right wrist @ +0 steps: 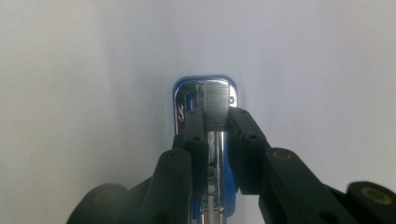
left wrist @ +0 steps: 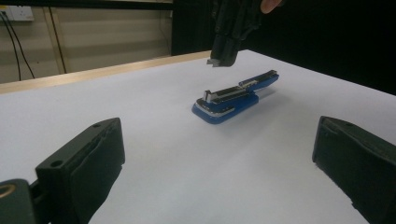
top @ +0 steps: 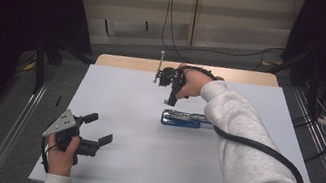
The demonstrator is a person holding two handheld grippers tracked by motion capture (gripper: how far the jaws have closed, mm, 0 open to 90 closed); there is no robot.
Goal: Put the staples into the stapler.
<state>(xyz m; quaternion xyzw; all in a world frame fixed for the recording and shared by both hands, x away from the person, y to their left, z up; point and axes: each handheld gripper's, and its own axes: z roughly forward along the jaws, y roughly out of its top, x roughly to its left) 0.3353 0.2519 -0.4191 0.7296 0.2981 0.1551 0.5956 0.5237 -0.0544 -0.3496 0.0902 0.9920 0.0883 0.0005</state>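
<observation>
- Where the white table lies bare, I see wide open room around the left gripper, jaws spread apart near the front-left edge.
- Blue stapler lies flat mid-table, well clear of every edge.
- Right gripper hangs just above the stapler's front end; jaws a narrow gap apart, clamped on nothing I can make out.

A white-topped table with a wooden far edge is carrying one thing: a blue stapler is lying flat on it, directly below the right gripper's fingertips and well apart from the left gripper's.
</observation>
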